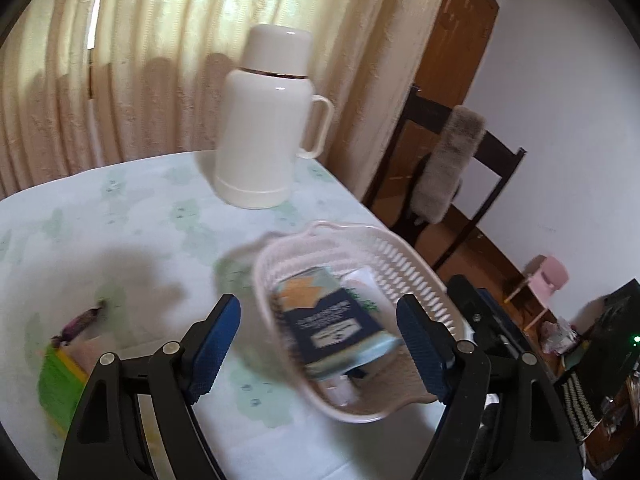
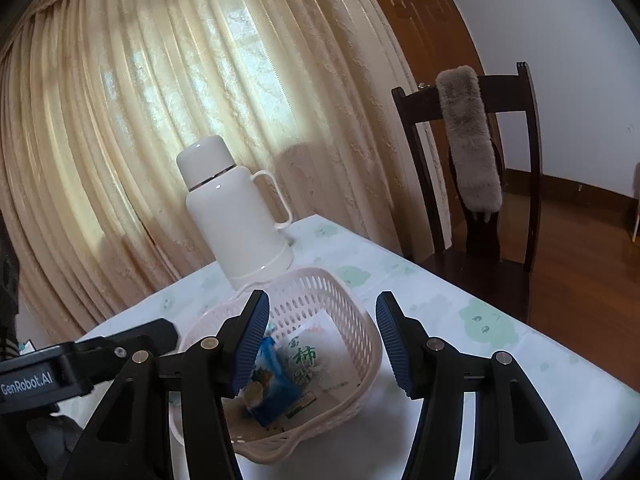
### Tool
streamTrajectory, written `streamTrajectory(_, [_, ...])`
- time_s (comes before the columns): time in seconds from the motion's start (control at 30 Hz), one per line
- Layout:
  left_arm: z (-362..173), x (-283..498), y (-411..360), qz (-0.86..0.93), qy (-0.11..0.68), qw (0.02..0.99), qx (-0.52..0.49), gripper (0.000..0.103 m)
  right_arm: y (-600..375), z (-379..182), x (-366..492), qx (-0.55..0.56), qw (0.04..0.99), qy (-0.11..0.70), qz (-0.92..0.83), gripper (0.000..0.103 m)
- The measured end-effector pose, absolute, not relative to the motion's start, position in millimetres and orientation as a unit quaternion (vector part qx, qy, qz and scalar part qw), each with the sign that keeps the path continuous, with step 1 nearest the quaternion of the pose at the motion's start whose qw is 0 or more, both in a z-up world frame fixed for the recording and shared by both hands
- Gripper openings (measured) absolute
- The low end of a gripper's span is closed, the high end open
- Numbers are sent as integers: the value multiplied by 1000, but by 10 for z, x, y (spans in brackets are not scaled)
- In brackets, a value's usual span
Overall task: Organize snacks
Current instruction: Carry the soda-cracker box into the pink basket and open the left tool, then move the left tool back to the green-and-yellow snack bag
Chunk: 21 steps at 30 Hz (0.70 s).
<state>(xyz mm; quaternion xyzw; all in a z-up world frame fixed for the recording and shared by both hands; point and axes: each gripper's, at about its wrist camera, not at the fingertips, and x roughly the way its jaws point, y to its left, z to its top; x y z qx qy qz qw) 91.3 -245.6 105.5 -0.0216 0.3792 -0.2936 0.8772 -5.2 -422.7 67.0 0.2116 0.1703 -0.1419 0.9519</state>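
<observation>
A pale pink slatted basket stands on the table near its right edge. In it lies a dark blue snack packet, blurred, tilted over a white packet. My left gripper hovers open above the basket, its pads clear of the blue packet. In the right wrist view the same basket holds the blue packet and a white packet with green characters. My right gripper is open over the basket's near side with nothing between its pads.
A green packet and a purple wrapped sweet lie on the tablecloth at the left. A white thermos jug stands at the back by the curtain. A dark wooden chair is beyond the table's right edge.
</observation>
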Motion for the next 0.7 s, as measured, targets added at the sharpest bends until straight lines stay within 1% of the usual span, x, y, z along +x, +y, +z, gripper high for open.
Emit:
streamTrajectory(0.43, [1048, 905, -1966, -234, 376, 896, -28, 78, -4044, 676, -9, 170, 963, 171, -124, 57])
streamTrajectory(0.7, [1049, 985, -1439, -177, 377, 907, -60, 79, -3849, 694, -19, 131, 973, 161, -99, 58])
